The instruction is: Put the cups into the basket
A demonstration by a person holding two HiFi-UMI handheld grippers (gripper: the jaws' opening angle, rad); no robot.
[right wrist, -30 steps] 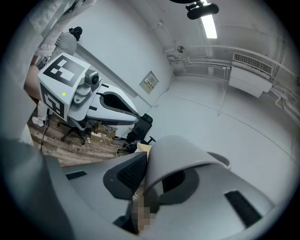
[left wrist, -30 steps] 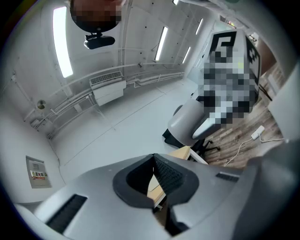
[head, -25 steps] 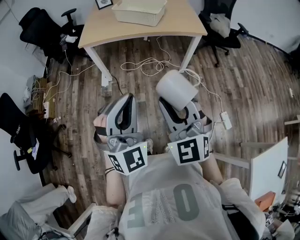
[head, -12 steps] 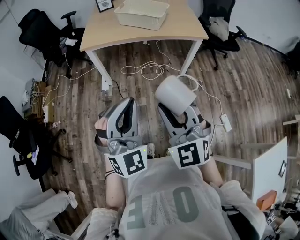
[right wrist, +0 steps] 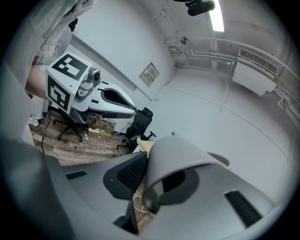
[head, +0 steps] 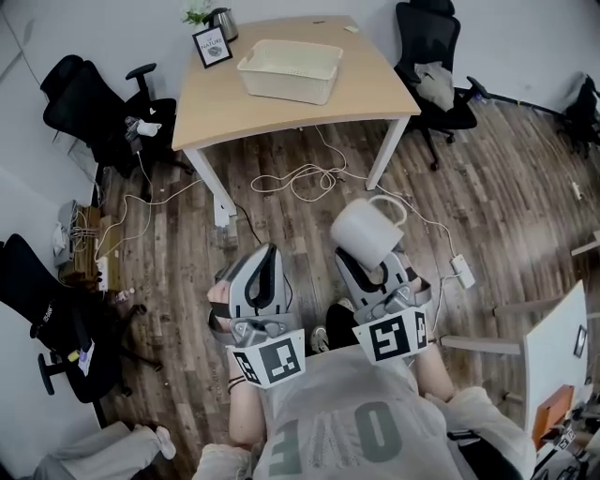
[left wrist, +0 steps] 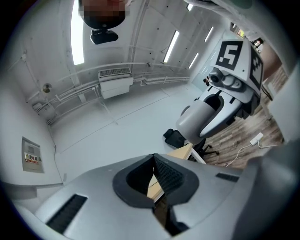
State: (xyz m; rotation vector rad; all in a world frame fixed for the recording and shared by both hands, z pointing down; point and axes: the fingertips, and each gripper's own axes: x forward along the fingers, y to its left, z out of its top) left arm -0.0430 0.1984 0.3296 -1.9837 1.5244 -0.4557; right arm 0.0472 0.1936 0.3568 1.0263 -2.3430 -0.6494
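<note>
A: As you look down, your right claw (head: 371,266) is clamped on the rim of a white cup (head: 366,234), with the cup's wall pinched between its pads.

B: Your left claw (head: 266,251) holds nothing. Its pads meet at the tips.

A: You have the cup out over the wooden floor (head: 487,187), well apart from the table (head: 225,108), with loose white cable (head: 292,178) lying on the boards between.

B: The basket (head: 289,71) sits on that table, pale and open-topped. A framed picture (head: 213,45) and a kettle (head: 220,21) stand near its far left corner.
</note>
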